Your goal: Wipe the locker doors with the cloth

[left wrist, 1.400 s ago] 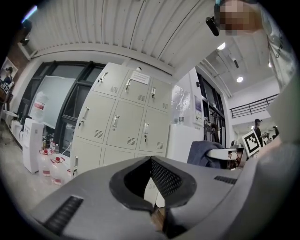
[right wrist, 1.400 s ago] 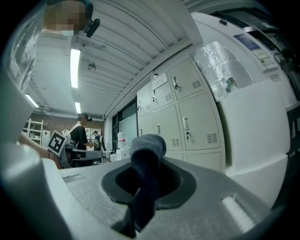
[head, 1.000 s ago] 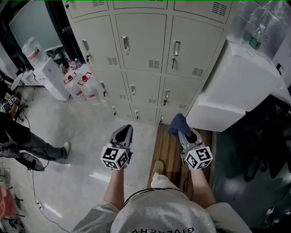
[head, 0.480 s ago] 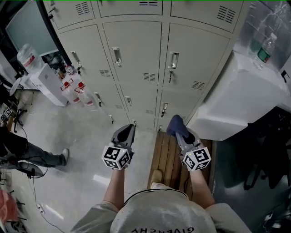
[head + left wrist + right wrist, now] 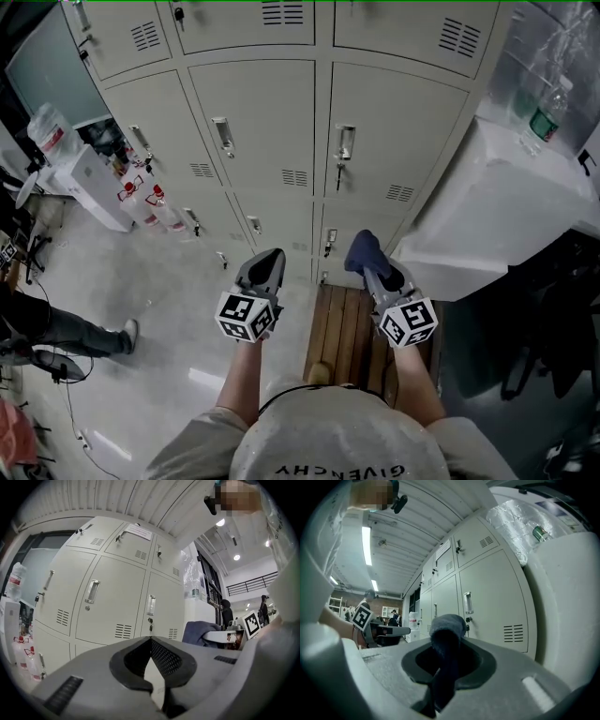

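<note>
Beige locker doors fill the upper head view, each with a metal handle and vent slots. My right gripper is shut on a dark blue cloth, held in the air short of the lower right doors. In the right gripper view the cloth sticks up from between the jaws, with the locker doors beyond it. My left gripper hovers beside it, shut and holding nothing. The left gripper view shows its tips meeting in front of the locker doors.
A large white covered unit stands right of the lockers with a bottle on top. Water bottles and a white dispenser sit at the left. A wooden slat board lies underfoot. A person's legs are at far left.
The lockers have come closer and higher rows now show in the head view. Both grippers have risen slightly and keep the same pose, the cloth still held.
</note>
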`<action>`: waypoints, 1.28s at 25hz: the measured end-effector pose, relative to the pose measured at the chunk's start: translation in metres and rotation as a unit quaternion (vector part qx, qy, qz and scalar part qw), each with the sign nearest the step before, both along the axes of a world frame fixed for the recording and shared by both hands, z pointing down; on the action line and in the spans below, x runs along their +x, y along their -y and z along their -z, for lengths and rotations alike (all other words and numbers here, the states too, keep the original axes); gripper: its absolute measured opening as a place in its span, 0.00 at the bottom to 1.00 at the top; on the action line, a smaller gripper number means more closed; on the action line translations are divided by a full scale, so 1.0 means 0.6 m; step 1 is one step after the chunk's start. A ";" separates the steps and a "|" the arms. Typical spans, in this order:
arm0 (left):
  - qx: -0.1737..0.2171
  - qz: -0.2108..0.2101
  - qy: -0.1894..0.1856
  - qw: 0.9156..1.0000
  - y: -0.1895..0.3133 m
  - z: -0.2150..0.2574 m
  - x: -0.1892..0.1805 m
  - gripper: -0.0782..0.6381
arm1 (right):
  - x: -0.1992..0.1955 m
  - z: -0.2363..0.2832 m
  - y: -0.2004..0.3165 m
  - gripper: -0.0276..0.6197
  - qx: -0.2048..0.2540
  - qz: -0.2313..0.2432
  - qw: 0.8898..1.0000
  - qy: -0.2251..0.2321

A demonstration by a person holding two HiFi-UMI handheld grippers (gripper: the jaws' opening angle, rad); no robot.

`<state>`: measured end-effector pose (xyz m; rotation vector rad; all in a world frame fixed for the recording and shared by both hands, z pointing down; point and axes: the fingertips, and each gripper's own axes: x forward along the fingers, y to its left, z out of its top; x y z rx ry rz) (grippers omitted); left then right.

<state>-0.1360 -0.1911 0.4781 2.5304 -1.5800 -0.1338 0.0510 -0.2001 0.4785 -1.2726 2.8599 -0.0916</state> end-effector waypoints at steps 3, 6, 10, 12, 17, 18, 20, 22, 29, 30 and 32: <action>-0.004 -0.005 0.002 1.000 0.010 -0.004 0.011 0.11 | 0.007 -0.006 0.009 0.13 -0.001 -0.004 1.000 -0.002; -0.010 -0.008 0.004 1.000 0.014 -0.013 0.017 0.11 | 0.012 -0.017 0.013 0.13 -0.008 -0.006 1.000 0.002; -0.015 -0.007 0.007 1.000 0.027 -0.019 0.021 0.11 | 0.009 -0.017 0.022 0.13 -0.006 -0.003 1.000 0.007; -0.017 -0.006 0.011 1.000 0.034 -0.018 0.023 0.11 | 0.005 -0.007 0.030 0.13 0.001 -0.001 1.000 0.011; -0.004 -0.006 0.014 1.000 0.067 0.017 0.024 0.11 | -0.014 0.058 0.072 0.13 0.035 0.010 0.999 0.018; -0.001 -0.006 0.013 1.000 0.075 0.027 0.024 0.11 | -0.018 0.073 0.081 0.13 0.042 0.011 0.999 0.019; 0.006 -0.004 0.012 1.000 0.092 0.049 0.022 0.11 | -0.026 0.105 0.101 0.13 0.056 0.013 0.998 0.022; 0.016 -0.001 0.012 1.000 0.110 0.070 0.021 0.11 | -0.035 0.140 0.120 0.13 0.069 0.018 0.997 0.028; 0.046 -0.003 0.014 0.999 0.165 0.138 0.031 0.11 | -0.074 0.258 0.178 0.13 0.124 0.032 0.991 0.023; 0.049 -0.004 0.015 0.999 0.172 0.145 0.032 0.11 | -0.080 0.274 0.186 0.13 0.130 0.034 0.991 0.023; 0.052 -0.004 0.016 0.998 0.185 0.157 0.032 0.11 | -0.090 0.298 0.201 0.13 0.138 0.036 0.989 0.025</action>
